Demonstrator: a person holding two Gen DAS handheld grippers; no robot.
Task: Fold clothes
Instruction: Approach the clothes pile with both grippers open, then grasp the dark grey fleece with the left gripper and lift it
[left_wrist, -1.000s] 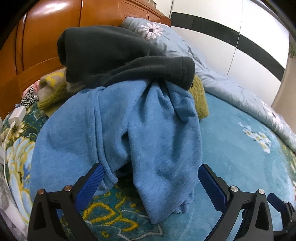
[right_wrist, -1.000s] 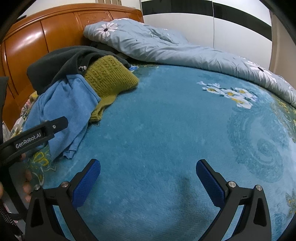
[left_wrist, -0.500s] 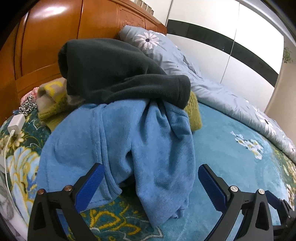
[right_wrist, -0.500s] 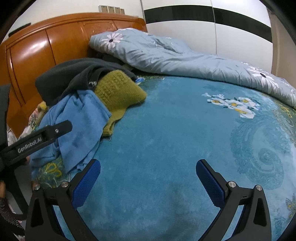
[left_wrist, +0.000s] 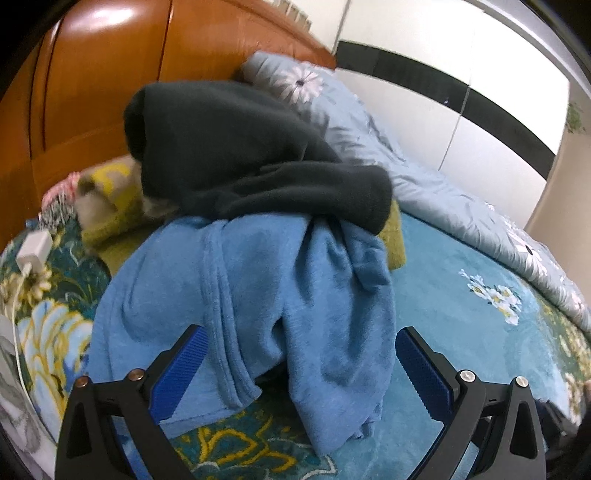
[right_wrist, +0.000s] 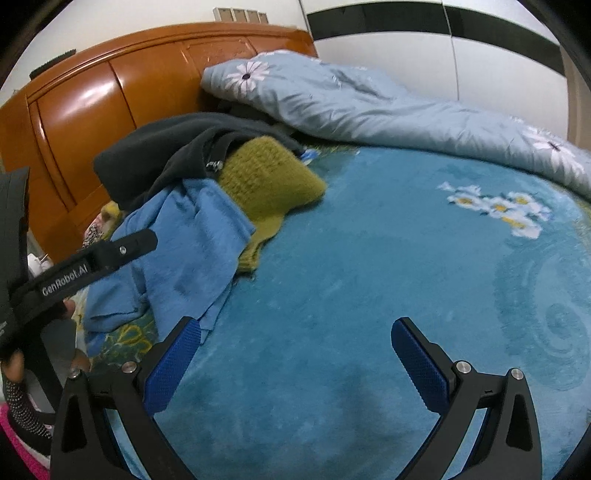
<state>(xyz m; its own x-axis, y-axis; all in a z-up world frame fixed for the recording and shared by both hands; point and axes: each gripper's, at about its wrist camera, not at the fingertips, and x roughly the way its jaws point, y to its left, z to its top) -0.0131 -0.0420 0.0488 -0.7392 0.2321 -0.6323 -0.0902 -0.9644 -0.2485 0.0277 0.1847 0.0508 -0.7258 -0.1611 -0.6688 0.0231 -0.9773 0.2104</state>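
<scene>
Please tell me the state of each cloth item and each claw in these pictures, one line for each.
Left claw: open, empty, around the blue garment's hanging edge.
Right claw: open, empty, over bare blanket.
Blue garment: unfolded, crumpled, draped.
Dark fleece garment: heaped on top of the pile.
Olive knit garment: partly buried under the fleece.
Grey quilt: bunched along the bed's far side.

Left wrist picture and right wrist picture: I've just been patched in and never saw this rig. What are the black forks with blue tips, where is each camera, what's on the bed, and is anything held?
Each fork is a pair of hand-held tongs; a camera on each looks forward along its two fingers. The left tongs are open, with the blue garment lying between their blue pads, not gripped. The right tongs are open over bare bedspread and hold nothing. Their camera also catches the left tongs from the side. On the bed lies a pile: a dark fleece on top, the blue garment under it, a green knit beside. A grey-blue quilt lies behind.
</scene>
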